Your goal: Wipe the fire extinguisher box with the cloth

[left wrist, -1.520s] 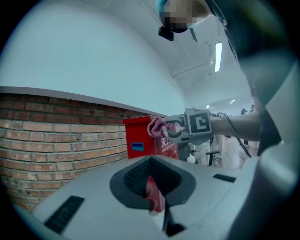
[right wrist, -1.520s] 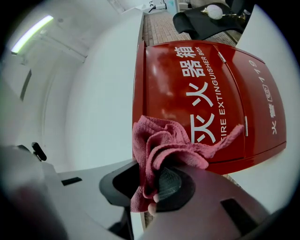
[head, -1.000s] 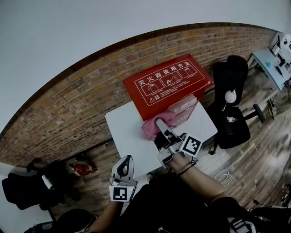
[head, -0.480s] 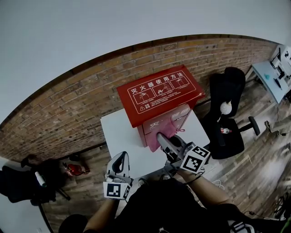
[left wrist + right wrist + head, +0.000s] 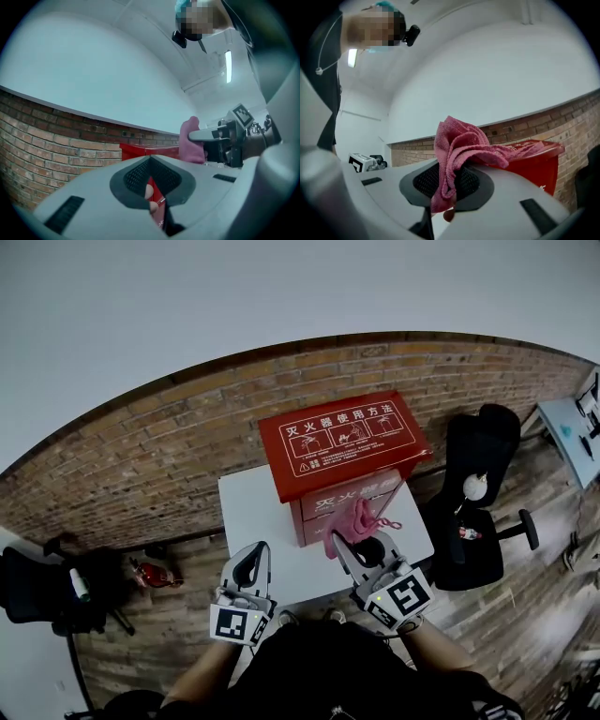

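Observation:
The red fire extinguisher box (image 5: 339, 442) stands on the white table (image 5: 253, 512) against the brick wall, its white-printed lid on top. In front of its right half my right gripper (image 5: 345, 542) is shut on the pink cloth (image 5: 354, 519), which hangs just before the box's front face (image 5: 352, 495); whether it touches I cannot tell. The right gripper view shows the cloth (image 5: 457, 154) bunched between the jaws with the box (image 5: 536, 164) behind. My left gripper (image 5: 255, 559) hovers shut and empty over the table's front left, apart from the box (image 5: 140, 151).
A black office chair (image 5: 473, 493) stands right of the table. A small red extinguisher (image 5: 150, 574) and a dark chair (image 5: 47, 596) are on the wooden floor at the left. A light desk (image 5: 574, 427) is at the far right.
The right gripper has drawn back toward me with the cloth, from against the box front to just before it. The left gripper shifted little. The head view has swung.

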A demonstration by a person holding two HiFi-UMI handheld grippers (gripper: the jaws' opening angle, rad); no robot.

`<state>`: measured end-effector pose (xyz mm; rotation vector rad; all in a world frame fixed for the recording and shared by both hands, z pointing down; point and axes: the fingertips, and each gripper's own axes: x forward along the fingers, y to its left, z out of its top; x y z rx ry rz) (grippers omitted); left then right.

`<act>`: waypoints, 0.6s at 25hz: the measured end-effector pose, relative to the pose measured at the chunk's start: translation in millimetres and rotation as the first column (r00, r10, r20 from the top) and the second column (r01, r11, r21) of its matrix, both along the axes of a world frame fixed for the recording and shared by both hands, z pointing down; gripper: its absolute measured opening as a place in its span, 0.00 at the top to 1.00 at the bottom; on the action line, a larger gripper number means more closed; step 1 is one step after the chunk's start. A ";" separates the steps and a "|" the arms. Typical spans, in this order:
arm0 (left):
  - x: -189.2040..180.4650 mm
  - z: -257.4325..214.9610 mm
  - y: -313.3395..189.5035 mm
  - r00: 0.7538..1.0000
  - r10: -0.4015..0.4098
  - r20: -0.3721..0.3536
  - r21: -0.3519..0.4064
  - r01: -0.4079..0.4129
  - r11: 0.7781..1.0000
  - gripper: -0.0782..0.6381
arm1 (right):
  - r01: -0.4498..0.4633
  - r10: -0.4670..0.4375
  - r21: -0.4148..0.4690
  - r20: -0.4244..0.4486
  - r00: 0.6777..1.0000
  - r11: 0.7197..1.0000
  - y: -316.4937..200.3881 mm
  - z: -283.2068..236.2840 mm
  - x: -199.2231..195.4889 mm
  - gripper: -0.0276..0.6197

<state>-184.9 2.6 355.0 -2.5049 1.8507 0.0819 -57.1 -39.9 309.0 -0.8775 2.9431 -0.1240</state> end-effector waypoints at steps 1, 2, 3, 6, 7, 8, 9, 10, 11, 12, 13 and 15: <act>0.5 -1.6 0.0 1.000 0.000 -0.001 0.002 0.000 1.000 0.85 | -0.004 0.004 0.028 -0.026 1.000 1.000 2.5 -0.9 -1.1 0.84; 1.0 -3.0 0.1 1.000 0.001 -0.003 0.003 -0.001 1.000 0.85 | -0.003 0.006 0.057 -0.051 0.999 0.998 5.3 -1.8 -2.6 0.84; 1.7 -4.3 0.3 1.000 0.003 -0.005 0.002 -0.003 1.000 0.85 | 0.001 0.005 0.090 -0.074 0.997 0.996 8.2 -2.4 -4.4 0.84; 4.1 -7.3 2.4 1.000 0.019 -0.008 0.000 -0.019 1.000 0.85 | 0.031 -0.010 0.171 -0.123 0.992 0.985 16.1 1.8 -9.0 0.84; 5.0 -7.4 3.3 1.000 0.026 -0.007 -0.001 -0.026 1.000 0.85 | 0.041 -0.016 0.179 -0.137 0.990 0.983 18.6 5.0 -10.1 0.84; 5.9 -7.2 4.1 0.999 0.031 -0.005 -0.004 -0.031 0.999 0.85 | 0.050 -0.023 0.180 -0.149 0.989 0.983 20.8 8.5 -10.9 0.84; 6.7 -6.6 4.8 0.999 0.036 -0.001 -0.008 -0.036 0.999 0.85 | 0.057 -0.029 0.178 -0.159 0.987 0.982 22.7 11.9 -11.3 0.84; 7.1 -6.0 5.4 0.999 0.039 0.002 -0.011 -0.039 0.999 0.85 | 0.064 -0.034 0.175 -0.169 0.985 0.982 24.2 15.2 -11.6 0.84; 7.1 -5.5 5.9 0.999 0.041 0.004 -0.012 -0.041 0.999 0.85 | 0.070 -0.039 0.174 -0.178 0.983 0.982 25.4 18.1 -11.9 0.84; 7.0 -5.0 6.6 0.999 0.042 0.007 -0.012 -0.042 0.999 0.85 | 0.075 -0.042 0.174 -0.184 0.982 0.982 26.5 20.4 -12.3 0.84; 6.8 -4.4 7.4 0.999 0.043 0.009 -0.013 -0.043 0.999 0.85 | 0.078 -0.045 0.172 -0.186 0.982 0.982 27.5 22.1 -12.7 0.84; 7.1 -2.6 8.6 0.999 0.046 0.014 -0.018 -0.046 0.999 0.85 | 0.082 -0.050 0.167 -0.185 0.981 0.982 29.1 23.8 -13.2 0.84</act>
